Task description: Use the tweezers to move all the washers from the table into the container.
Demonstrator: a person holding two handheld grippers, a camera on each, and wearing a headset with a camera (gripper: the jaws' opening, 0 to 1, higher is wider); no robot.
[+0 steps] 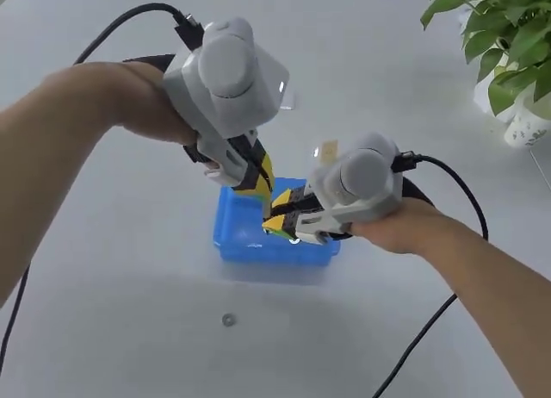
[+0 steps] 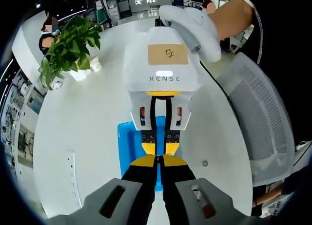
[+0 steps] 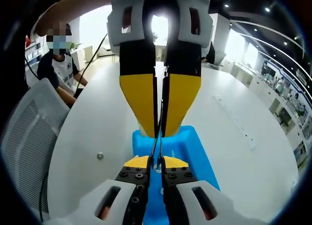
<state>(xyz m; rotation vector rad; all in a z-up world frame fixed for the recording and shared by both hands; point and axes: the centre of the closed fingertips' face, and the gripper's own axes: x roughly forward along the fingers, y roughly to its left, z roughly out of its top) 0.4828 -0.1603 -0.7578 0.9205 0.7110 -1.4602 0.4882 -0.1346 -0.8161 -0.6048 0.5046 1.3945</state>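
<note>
Pinching tweezers (image 3: 156, 149): left gripper (image 3: 160, 133) (right gripper view) | washer (image 1: 228, 320) outside container (image 1: 250, 248)

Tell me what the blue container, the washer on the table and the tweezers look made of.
Blue container: likely moulded plastic; even colour, glossy, rounded rim. Washer: probably steel; small grey ring with a dull sheen, too small to be sure. Tweezers: thin dark blades, seemingly metal.

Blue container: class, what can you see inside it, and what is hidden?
The tweezers reach down inside the blue container. The left gripper and right gripper cover most of its floor, so washers inside cannot be seen.
</note>
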